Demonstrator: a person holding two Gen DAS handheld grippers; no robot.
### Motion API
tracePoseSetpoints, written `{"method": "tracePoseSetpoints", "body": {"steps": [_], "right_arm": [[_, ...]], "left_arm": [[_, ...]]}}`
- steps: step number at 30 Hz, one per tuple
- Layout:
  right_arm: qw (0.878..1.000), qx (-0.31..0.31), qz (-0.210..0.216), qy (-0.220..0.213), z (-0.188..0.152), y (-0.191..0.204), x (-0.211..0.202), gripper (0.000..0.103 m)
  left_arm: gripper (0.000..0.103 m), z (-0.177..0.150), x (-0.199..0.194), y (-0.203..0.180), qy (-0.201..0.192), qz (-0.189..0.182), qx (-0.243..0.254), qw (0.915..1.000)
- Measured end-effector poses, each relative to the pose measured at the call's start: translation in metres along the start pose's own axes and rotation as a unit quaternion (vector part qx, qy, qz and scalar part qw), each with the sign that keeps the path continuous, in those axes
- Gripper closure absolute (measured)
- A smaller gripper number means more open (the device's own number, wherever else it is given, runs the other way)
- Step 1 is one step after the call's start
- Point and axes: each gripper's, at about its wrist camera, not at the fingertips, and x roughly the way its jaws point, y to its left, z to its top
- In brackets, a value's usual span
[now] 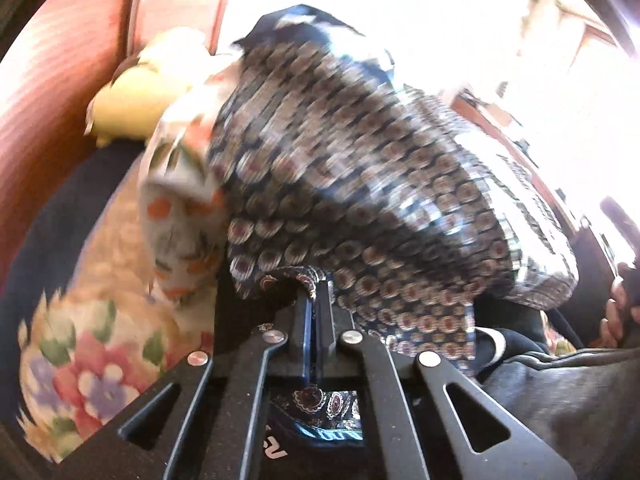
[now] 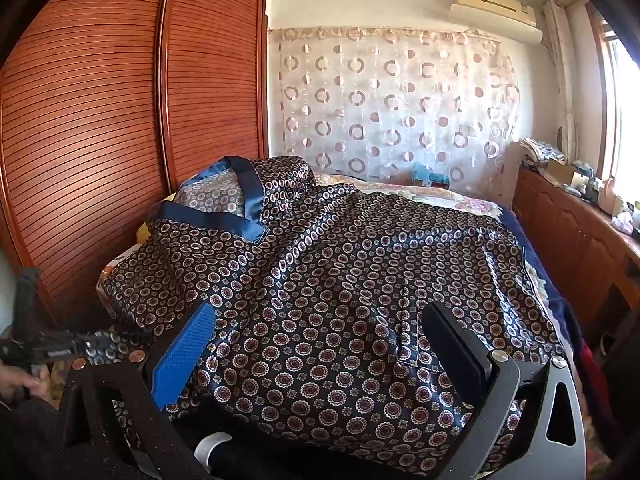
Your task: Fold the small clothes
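A dark navy satin shirt (image 2: 340, 280) with a pattern of small rings and a plain blue collar lies spread over the bed. My right gripper (image 2: 320, 344) is open, its blue-padded left finger and black right finger held just above the shirt's near hem. My left gripper (image 1: 318, 292) is shut on an edge of the same shirt (image 1: 360, 168), which is lifted and hangs blurred in front of the camera. The left gripper also shows at the far left of the right wrist view (image 2: 96, 342).
A floral bedspread (image 1: 96, 364) covers the bed, with a yellow pillow (image 1: 132, 104) near the slatted wooden wardrobe (image 2: 100, 128). A wooden cabinet (image 2: 576, 232) with clutter runs along the right under the window. A patterned curtain (image 2: 392, 104) hangs behind the bed.
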Motion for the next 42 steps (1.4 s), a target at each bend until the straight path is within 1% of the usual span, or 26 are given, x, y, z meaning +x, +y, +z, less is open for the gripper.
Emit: {"method": "tracePoseSetpoints", "body": {"steps": [3, 6, 11, 17, 19, 22, 26, 29, 32, 33, 34, 35, 36, 37, 39, 41, 42], "right_arm": [[1.0, -0.001, 0.001, -0.001, 0.0, 0.001, 0.0, 0.0], [1.0, -0.002, 0.003, -0.001, -0.001, 0.001, 0.002, 0.0], [1.0, -0.003, 0.005, 0.001, 0.002, -0.001, 0.006, 0.0], [1.0, 0.001, 0.003, 0.001, 0.007, -0.005, 0.01, 0.0], [1.0, 0.001, 0.002, 0.0, 0.009, -0.006, 0.011, 0.0], [1.0, -0.005, 0.003, -0.002, 0.011, -0.003, 0.014, 0.0], [1.0, -0.016, 0.004, 0.001, 0.014, 0.0, 0.025, 0.0], [1.0, -0.019, 0.013, 0.015, 0.013, 0.001, 0.037, 0.0], [0.999, -0.024, 0.028, 0.035, 0.015, 0.004, 0.051, 0.0], [0.998, -0.025, 0.035, 0.041, 0.017, 0.005, 0.055, 0.0], [0.998, -0.025, 0.041, 0.046, 0.018, 0.007, 0.058, 0.001], [0.997, -0.026, 0.047, 0.051, 0.02, 0.008, 0.064, 0.001], [0.997, -0.028, 0.053, 0.054, 0.023, 0.01, 0.068, 0.002], [0.996, -0.031, 0.059, 0.056, 0.023, 0.011, 0.071, 0.002], [0.995, -0.037, 0.069, 0.057, 0.026, 0.015, 0.075, 0.002], [0.994, -0.04, 0.08, 0.059, 0.028, 0.019, 0.079, 0.002], [0.993, -0.039, 0.088, 0.061, 0.029, 0.019, 0.08, 0.002]], "left_arm": [[0.101, 0.016, -0.019, -0.015, -0.014, -0.009, 0.013, 0.9998], [0.101, 0.038, -0.033, -0.027, -0.039, -0.02, 0.026, 0.9987], [0.101, 0.079, -0.057, -0.055, -0.084, -0.045, 0.06, 0.9937], [0.101, 0.125, -0.063, -0.092, -0.132, -0.07, 0.1, 0.9837], [0.101, 0.141, -0.054, -0.107, -0.14, -0.065, 0.123, 0.9803], [0.101, 0.163, -0.028, -0.119, -0.129, -0.063, 0.136, 0.9804], [0.101, 0.185, 0.014, -0.127, -0.096, -0.047, 0.145, 0.9836], [0.101, 0.192, 0.034, -0.126, -0.077, -0.04, 0.145, 0.9856], [0.1, 0.196, 0.047, -0.124, -0.061, -0.021, 0.145, 0.9873], [0.099, 0.198, 0.05, -0.122, -0.056, -0.008, 0.143, 0.9881], [0.093, 0.198, 0.051, -0.121, -0.052, 0.0, 0.143, 0.9884], [0.079, 0.198, 0.052, -0.12, -0.05, 0.011, 0.143, 0.9884], [0.071, 0.199, 0.052, -0.118, -0.051, 0.019, 0.143, 0.9882], [0.056, 0.2, 0.05, -0.116, -0.054, 0.022, 0.142, 0.9881], [0.049, 0.202, 0.048, -0.113, -0.055, 0.019, 0.142, 0.9882], [0.025, 0.204, 0.044, -0.108, -0.054, 0.029, 0.138, 0.9885], [0.023, 0.205, 0.042, -0.106, -0.057, 0.025, 0.137, 0.9886]]}}
